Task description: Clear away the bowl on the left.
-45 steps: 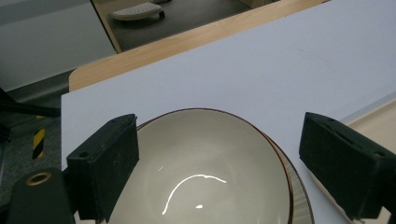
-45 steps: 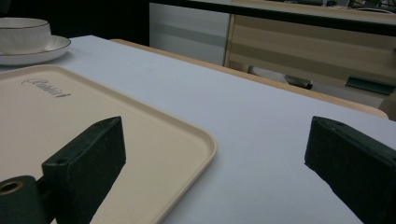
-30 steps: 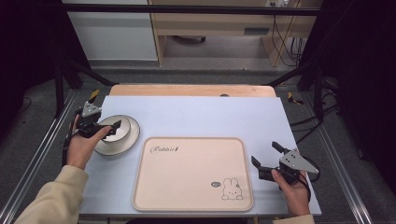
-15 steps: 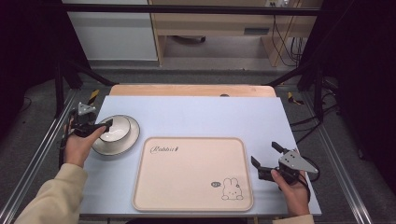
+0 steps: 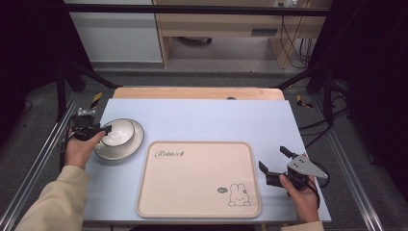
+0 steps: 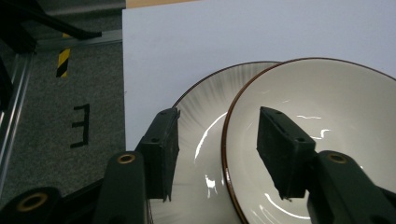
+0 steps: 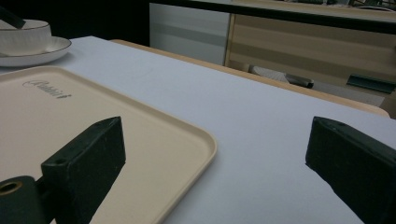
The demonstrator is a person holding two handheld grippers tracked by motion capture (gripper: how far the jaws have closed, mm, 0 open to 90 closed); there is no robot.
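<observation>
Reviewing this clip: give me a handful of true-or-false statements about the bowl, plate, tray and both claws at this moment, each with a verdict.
1. The bowl sits on the plate. True.
2. The left claw is shut tight on the bowl's rim. False: its jaws stand open, one on each side of the rim.
3. The tray carries the bowl. False: the tray is bare apart from its printed rabbit; bowl and plate stand on the table to its left.
4. The right claw is open, beside the tray's right edge. True.
5. The right claw grips the tray's corner. False: it holds nothing.
</observation>
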